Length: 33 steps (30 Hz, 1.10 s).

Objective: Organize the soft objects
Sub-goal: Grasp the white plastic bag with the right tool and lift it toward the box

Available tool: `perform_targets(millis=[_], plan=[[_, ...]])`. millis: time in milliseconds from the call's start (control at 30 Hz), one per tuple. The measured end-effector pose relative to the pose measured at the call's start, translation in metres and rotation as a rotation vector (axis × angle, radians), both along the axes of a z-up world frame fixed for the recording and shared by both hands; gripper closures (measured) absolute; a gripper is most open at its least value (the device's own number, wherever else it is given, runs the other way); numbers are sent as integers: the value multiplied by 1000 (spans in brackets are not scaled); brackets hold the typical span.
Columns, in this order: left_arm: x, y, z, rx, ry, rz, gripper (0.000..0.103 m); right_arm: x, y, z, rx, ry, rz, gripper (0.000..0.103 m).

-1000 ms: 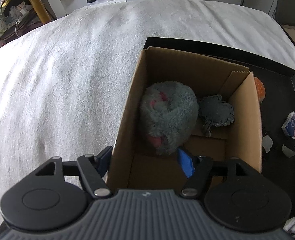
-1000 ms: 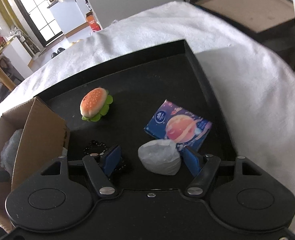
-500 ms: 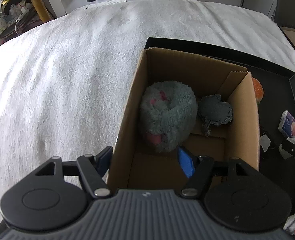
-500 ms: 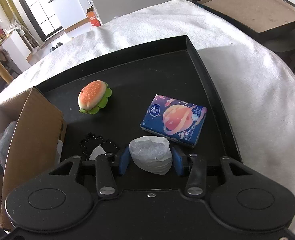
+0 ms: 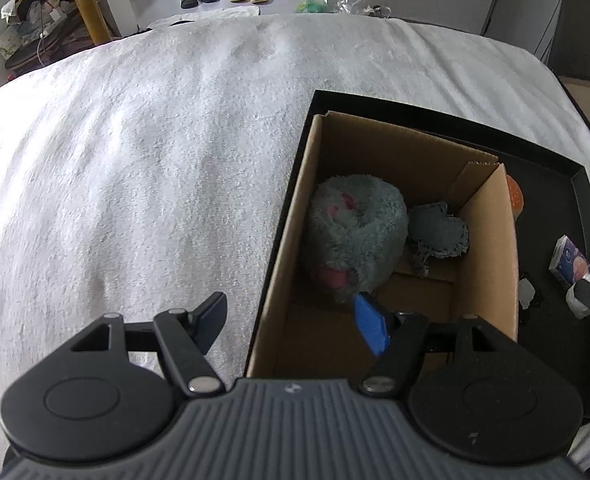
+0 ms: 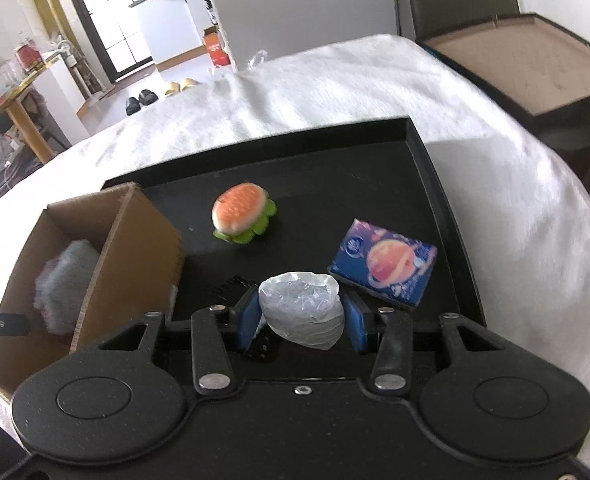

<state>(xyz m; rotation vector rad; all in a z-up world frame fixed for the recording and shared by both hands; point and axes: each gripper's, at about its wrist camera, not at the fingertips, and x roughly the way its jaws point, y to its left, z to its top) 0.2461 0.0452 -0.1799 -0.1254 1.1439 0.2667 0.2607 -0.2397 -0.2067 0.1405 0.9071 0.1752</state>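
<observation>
Two grippers work over a white blanket (image 5: 143,168) that covers the surface. At far left, the left gripper (image 5: 291,322) hangs with its jaws well apart and nothing between them: the left finger is over the blanket, the blue pad of the right finger (image 5: 369,330) over the inside of the box (image 5: 283,248). The near left wall of the box lies between the two fingers, but neither touches it as far as the view shows.

The box, open cardboard, stands at the left end of a black tray (image 6: 435,168). Inside it a grey plush (image 5: 355,236) with pink patches lies against the left wall, and a smaller grey cloth (image 5: 439,232) sits beside it toward the right wall.

Right of the box, on the tray floor, a burger toy (image 6: 241,212) sits alone, well apart from the rest. Nearer the camera a small black item (image 6: 231,284) lies partly hidden behind the right gripper.

The right gripper (image 6: 301,318) is clamped on a white crumpled bag (image 6: 301,308); both blue pads press its sides, and the bag bulges above and below them. It seems raised off the tray, though I cannot tell for sure.

Just right of the bag, a blue tissue pack (image 6: 383,266) with a planet print lies flat on the tray, near its right rim.
</observation>
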Motion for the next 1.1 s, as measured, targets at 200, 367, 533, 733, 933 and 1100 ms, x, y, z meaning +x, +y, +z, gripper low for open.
perform_targets(millis=[200, 367, 533, 733, 933, 1100], plan=[[-6, 7, 5, -12, -11, -5, 34, -4, 17, 21, 16, -40, 38, 60], [-11, 13, 12, -27, -33, -12, 34, -8, 36, 37, 30, -69, 89, 60], [-15, 19, 12, -52, -48, -11, 34, -12, 52, 50, 36, -106, 133, 60], [-19, 28, 9, -86, -58, -7, 35, -14, 68, 61, 31, -134, 166, 60], [-21, 32, 3, -125, -72, -8, 37, -13, 84, 69, 18, -142, 183, 59], [-22, 36, -1, -174, -87, 4, 38, -9, 94, 71, 19, -137, 183, 59]])
